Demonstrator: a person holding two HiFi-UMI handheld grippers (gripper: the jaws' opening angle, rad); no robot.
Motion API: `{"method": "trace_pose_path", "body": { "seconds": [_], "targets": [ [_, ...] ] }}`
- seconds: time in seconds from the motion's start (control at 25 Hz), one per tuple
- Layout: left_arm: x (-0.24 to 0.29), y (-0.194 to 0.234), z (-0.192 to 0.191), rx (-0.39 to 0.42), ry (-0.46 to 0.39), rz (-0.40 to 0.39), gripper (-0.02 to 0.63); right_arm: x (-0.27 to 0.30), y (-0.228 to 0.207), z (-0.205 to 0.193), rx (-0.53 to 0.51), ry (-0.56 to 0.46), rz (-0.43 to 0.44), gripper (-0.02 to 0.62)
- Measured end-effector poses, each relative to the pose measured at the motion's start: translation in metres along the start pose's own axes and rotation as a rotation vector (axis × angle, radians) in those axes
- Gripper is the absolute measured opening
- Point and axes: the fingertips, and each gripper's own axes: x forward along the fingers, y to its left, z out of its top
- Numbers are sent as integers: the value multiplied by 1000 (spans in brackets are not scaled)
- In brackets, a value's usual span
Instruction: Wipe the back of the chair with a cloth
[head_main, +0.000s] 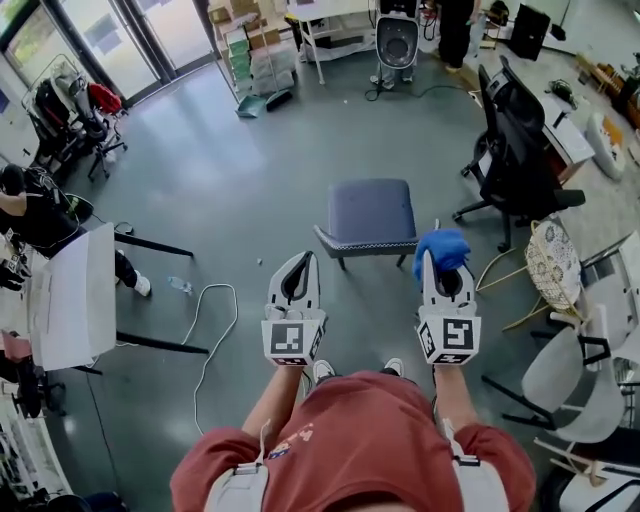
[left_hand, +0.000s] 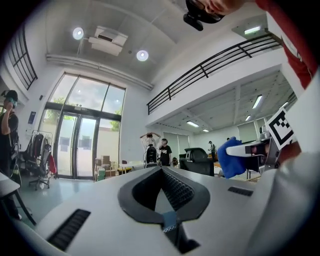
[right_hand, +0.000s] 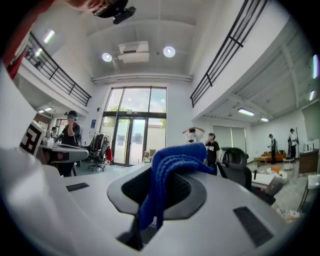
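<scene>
**Head view.** The chair (head_main: 372, 212) stands on the grey floor directly ahead of the person, well apart from both grippers. From this steep angle its back cannot be told from its seat with certainty. The left gripper (head_main: 298, 265) is held level with nothing in it. The right gripper (head_main: 445, 268) carries the blue cloth (head_main: 442, 247), which is bunched over its tips.

**Left gripper view.** The jaws are brought together with nothing between them. The cloth shows at the right as a blue wad on the other gripper.

**Right gripper view.** The jaws are clamped on a fold of the cloth (right_hand: 175, 157). A rounded bunch stands proud of the tips and a tail hangs down into the jaw opening.

**Handling.** The cloth appears to be a light, soft, limp knit. It should conform to the chair surface but may drag out of the jaws under friction, so the clamp on the fold must be kept firm. Apply the protruding bunch, not the jaw tips, to the upholstery. The chair looks light and may shift under wiping pressure. The empty left gripper is available to steady it at the frame edge.
</scene>
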Motion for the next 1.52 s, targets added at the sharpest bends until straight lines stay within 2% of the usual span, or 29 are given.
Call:
{"method": "trace_pose_path", "body": {
  "seconds": [0.08,0.24,0.32,0.72,1.52],
  "targets": [
    [2,-1,21,-3,-52,-3,12,2,3,26,-64,-61,8,65],
    [-1,7,60,-109,-135,-2,12,7,13,61,-188,-145,27,66],
    [0,12,69,-94,-162,16,12,12,15,70,-209,-154,29,66],
    [-4,15,60,-66,-146,42,12,21,31,71,-187,-154,82,66],
    [-18,10,66,-30,-146,58,12,16,42,58,-167,-121,111,65]
  ]
}}
